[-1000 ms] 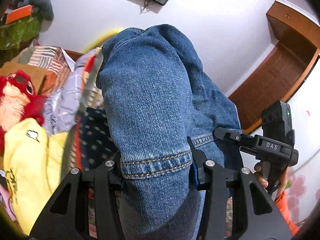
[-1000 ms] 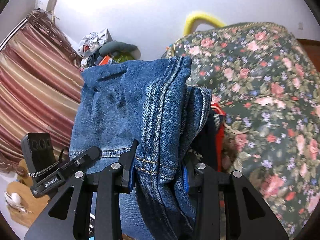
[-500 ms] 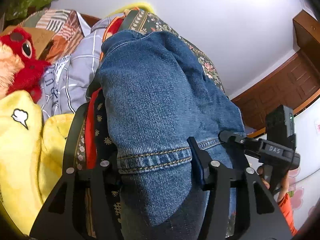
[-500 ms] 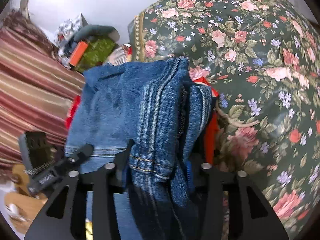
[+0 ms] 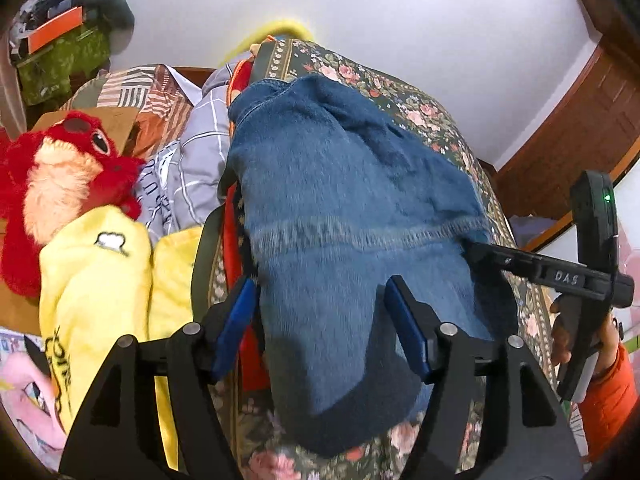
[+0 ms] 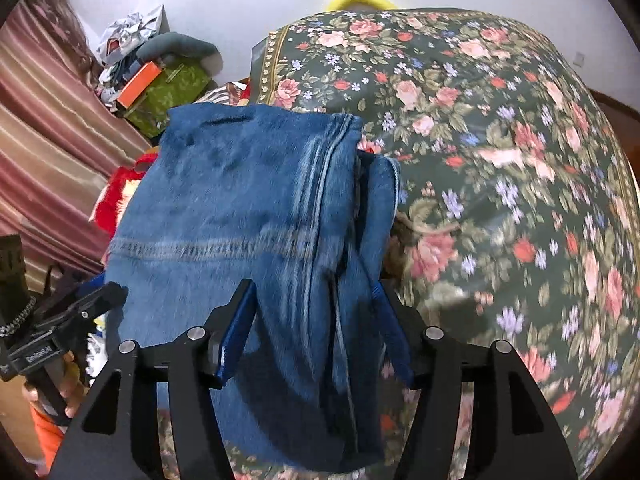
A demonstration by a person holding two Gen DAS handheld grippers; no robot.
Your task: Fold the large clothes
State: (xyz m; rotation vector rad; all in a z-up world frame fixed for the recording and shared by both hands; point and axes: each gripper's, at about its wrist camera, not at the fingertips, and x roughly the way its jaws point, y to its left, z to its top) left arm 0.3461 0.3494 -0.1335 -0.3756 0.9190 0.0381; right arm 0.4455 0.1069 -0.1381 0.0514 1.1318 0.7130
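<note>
Folded blue jeans (image 5: pixel 340 184) lie on the floral bedspread (image 5: pixel 420 112), on top of red and dark patterned clothes. My left gripper (image 5: pixel 320 292) straddles the near end of the jeans, and its jaws are opening, with the blue pads standing a little off the denim. In the right wrist view the same jeans (image 6: pixel 240 184) show their side seam and layered edge. My right gripper (image 6: pixel 314 292) also has the denim between its opening jaws; the pads no longer pinch it. Each gripper appears in the other's view, held by a hand with an orange sleeve (image 5: pixel 608 396).
A red plush toy (image 5: pixel 60 176), a yellow garment (image 5: pixel 100 272) and a grey checked cloth (image 5: pixel 200 152) crowd the left of the bed. A striped curtain (image 6: pixel 48 120) and a pile of boxes (image 6: pixel 168 88) stand behind. A wooden door (image 5: pixel 580 112) is at the right.
Both grippers came down with the jeans, which now rest on the bed. Both pairs of jaws spread apart and let go of the denim hem they were pinching.
</note>
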